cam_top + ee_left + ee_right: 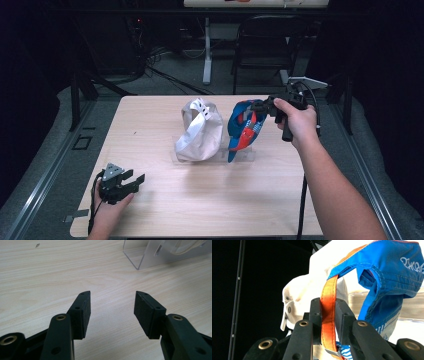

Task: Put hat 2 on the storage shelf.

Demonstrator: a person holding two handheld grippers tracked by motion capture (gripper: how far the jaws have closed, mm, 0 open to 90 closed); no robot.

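Note:
A blue and red cap [243, 127] stands upright on a clear stand [245, 155] right of the table's middle. My right gripper [261, 106] is shut on the cap's orange back strap [328, 315] at its top rear edge. The blue crown [392, 272] hangs to the right of the jaws in the right gripper view. A white cap [200, 131] sits beside the blue cap on its left, also on a clear stand [160, 253]. My left gripper [132, 181] rests low at the table's front left, open with nothing between its pads [84, 312].
The light wooden table [165, 200] has bare room in front of and left of the caps. A black chair [265, 45] and a white desk leg [207, 50] stand behind the table. Metal floor rails [45, 175] run along both sides.

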